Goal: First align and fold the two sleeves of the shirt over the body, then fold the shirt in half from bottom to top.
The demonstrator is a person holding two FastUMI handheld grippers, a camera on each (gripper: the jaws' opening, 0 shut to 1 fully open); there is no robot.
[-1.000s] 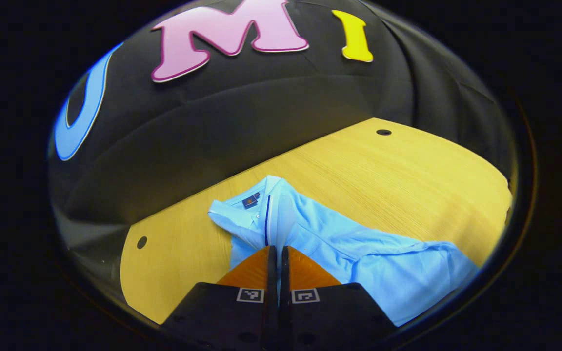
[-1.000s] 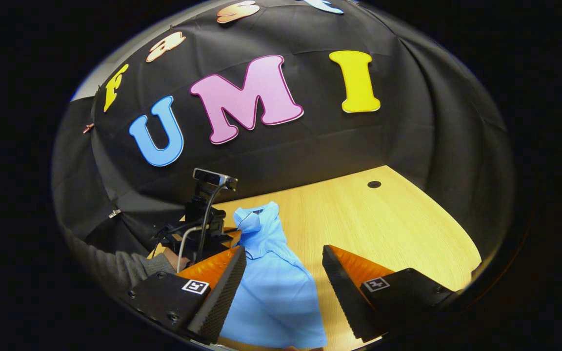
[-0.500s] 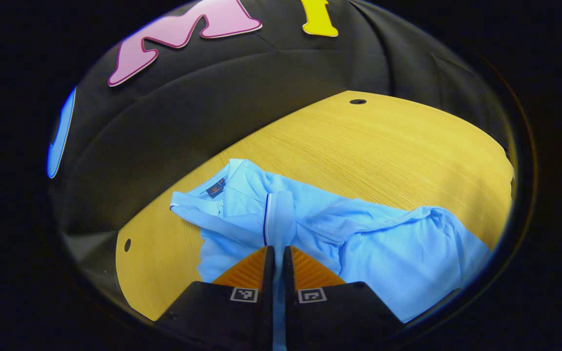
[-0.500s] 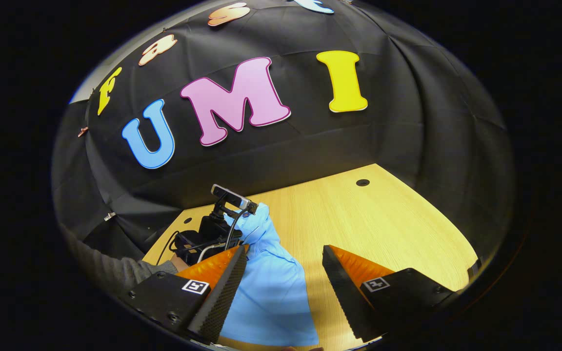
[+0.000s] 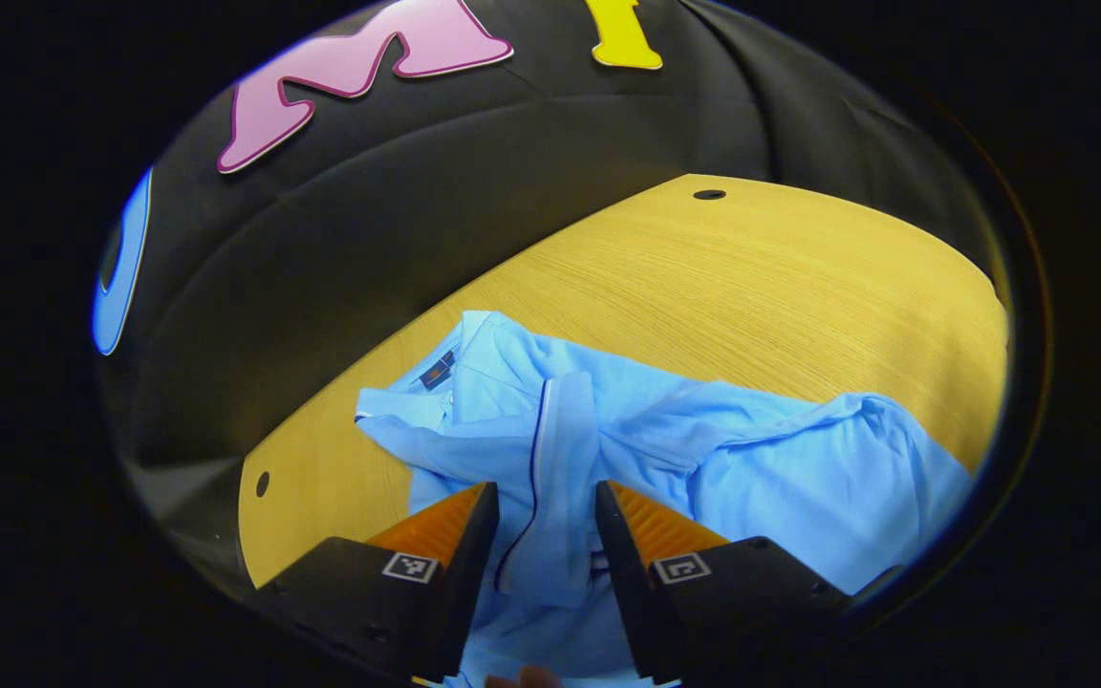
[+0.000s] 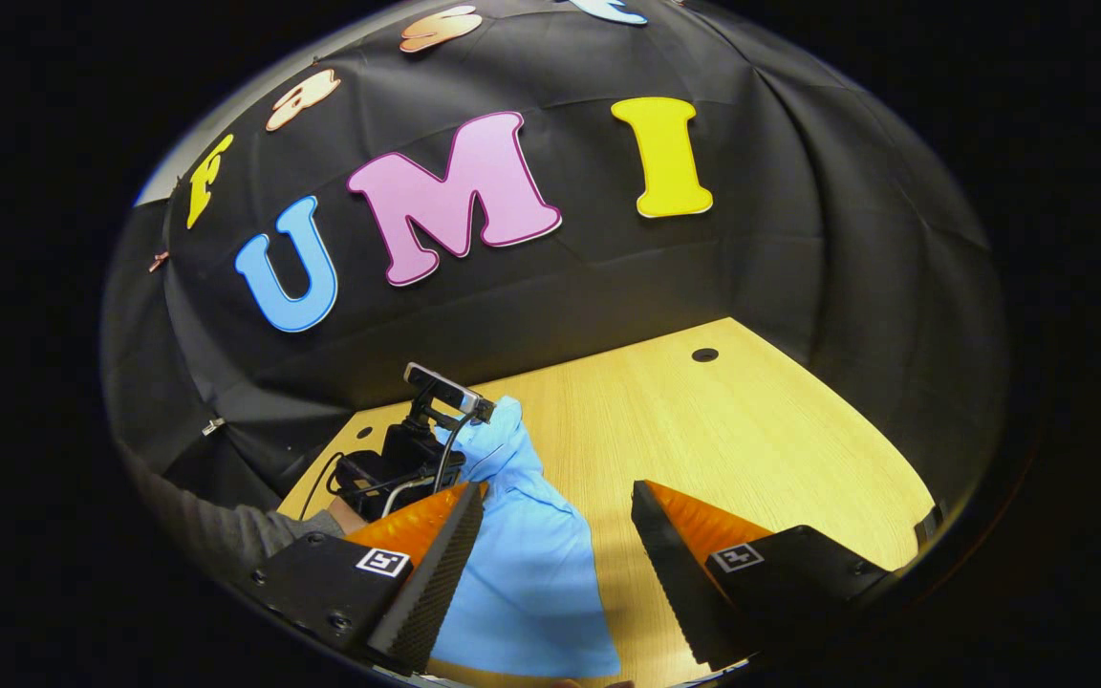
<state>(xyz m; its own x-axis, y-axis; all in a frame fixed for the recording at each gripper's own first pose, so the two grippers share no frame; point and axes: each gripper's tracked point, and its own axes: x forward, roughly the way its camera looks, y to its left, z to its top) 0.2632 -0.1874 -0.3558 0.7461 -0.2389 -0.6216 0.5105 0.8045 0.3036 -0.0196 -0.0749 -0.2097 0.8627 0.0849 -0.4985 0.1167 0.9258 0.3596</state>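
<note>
Two grippers: both parted, gripping nothing.
Left gripper (image 5: 539, 506): fingers spread, sleeve (image 5: 560, 449) lying loose between them on the shirt body.
Right gripper (image 6: 558, 506): wide apart, hanging above the shirt (image 6: 522, 583).
Shirt: rumpled on the table (image 5: 751, 277), collar (image 5: 436, 382) toward the wall.
Change: left fingers, pinched on the sleeve half a second ago, now released; right unchanged.

Left gripper (image 5: 538, 497) jaws parted, angled down and forward. Right gripper (image 6: 558, 502) jaws spread wide, clamping nothing. In right gripper view, left gripper's body sits far left, held by a hand (image 6: 345, 517) in a grey sleeve (image 6: 226, 533)
</note>
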